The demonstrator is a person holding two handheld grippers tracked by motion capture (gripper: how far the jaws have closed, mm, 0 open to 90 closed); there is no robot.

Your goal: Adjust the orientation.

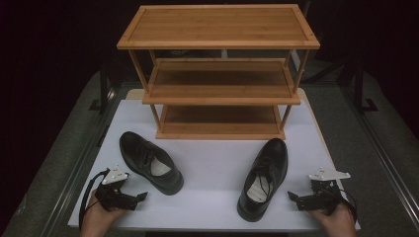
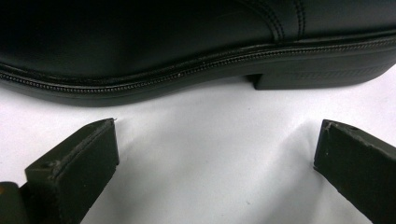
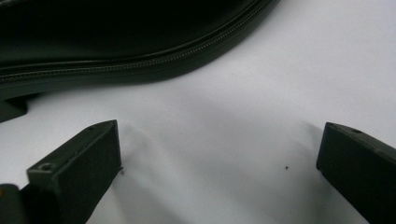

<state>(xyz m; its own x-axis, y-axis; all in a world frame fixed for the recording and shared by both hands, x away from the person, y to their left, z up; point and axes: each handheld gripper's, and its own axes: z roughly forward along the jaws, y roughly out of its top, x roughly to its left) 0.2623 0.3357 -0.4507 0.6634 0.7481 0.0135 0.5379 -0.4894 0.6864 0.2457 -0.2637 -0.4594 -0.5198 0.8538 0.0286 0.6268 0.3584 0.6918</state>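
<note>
Approach step: left gripper [image 1: 141, 196] and right gripper [image 1: 292, 196], fingers apart and empty, flank two shoes [image 1: 150, 161] [image 1: 263, 177] on the bench [image 1: 212, 163]. Next, probably: close in and grasp each (rack [image 1: 220, 74] stands beyond).

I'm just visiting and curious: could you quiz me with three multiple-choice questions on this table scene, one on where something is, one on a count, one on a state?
1. Where do the two black shoes lie?
A. on the top shelf
B. on the white table in front of the rack
C. on the floor

2. How many shelves does the wooden rack have?
A. two
B. three
C. five

3. How do the jaws of the left gripper stand?
A. wide open, nothing between them
B. shut on a shoelace
C. shut on a shelf

Answers:
1 B: the left shoe and right shoe rest on the white table.
2 B: the wooden rack shows three boards.
3 A: the left gripper has bare table between its jaws.
</note>
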